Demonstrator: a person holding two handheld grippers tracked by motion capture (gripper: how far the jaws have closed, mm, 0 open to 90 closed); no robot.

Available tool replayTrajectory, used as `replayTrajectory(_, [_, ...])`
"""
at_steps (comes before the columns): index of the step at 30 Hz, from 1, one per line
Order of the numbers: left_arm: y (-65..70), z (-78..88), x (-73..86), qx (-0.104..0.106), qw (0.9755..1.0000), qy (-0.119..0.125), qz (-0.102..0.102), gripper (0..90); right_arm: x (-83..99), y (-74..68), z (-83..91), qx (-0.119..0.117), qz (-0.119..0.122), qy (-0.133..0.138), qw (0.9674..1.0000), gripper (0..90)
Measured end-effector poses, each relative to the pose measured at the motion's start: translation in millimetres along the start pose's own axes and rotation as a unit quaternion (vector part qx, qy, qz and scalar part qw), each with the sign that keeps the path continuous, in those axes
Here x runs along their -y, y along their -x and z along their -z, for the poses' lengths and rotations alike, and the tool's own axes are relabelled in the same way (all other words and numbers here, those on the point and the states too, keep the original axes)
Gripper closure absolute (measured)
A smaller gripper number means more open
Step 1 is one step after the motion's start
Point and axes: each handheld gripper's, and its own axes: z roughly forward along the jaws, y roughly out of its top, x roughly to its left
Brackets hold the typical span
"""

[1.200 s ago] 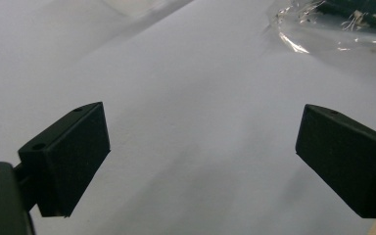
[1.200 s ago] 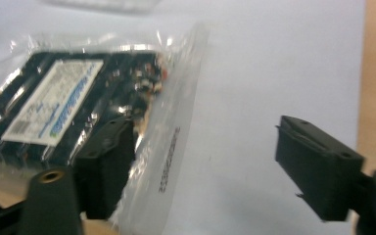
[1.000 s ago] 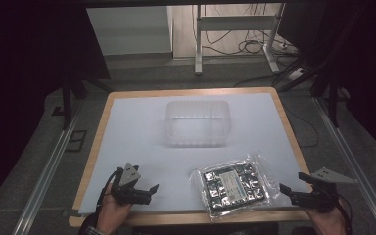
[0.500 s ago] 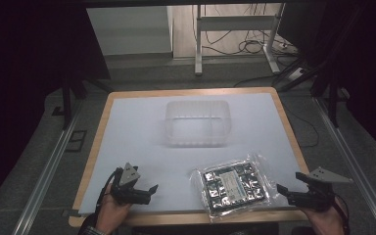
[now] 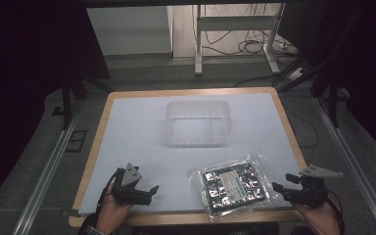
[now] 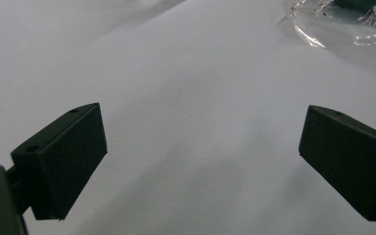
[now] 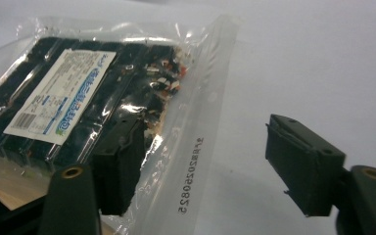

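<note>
Sealed snack packet (image 5: 235, 185) flat near worktop (image 5: 142, 132) front edge, right of centre. Right claw (image 7: 203, 169) apart, just been closing, astride packet's clear seam, not yet pinching; left claw (image 6: 200, 152) apart, empty. Risk: slick film slipping free, or packet dragged off front edge.

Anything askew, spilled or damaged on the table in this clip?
Only the clear packet of dark blocks: it lies skewed to the table's edges, its near corner reaching the table's wooden front rim. The clear tub looks upright and intact.
</note>
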Motion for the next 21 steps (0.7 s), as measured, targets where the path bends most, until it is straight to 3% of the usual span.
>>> replayTrajectory(4, [0.2, -0.3, -0.1, -0.001, 1.0000, -0.001, -0.001, 3.6, -3.4, -1.4, -6.1, -0.020, 0.000, -0.017, 0.9997, 32.4])
replayTrajectory(8, [0.4, -0.4, -0.1, 0.000, 1.0000, -0.001, -0.002, 3.7, -5.1, -3.0, -9.6, -0.012, 0.008, -0.020, 0.9997, 33.3])
replayTrajectory(13, [1.0, -0.9, -0.3, -0.001, 1.0000, -0.003, -0.005, 3.7, -8.0, -0.5, -14.2, -0.018, 0.005, -0.018, 0.9997, 40.1])
replayTrajectory(21, [2.1, -1.5, -0.6, -0.002, 0.9999, -0.005, -0.009, 3.8, -10.6, 0.7, -28.1, -0.028, 0.012, -0.036, 0.9989, 47.3])
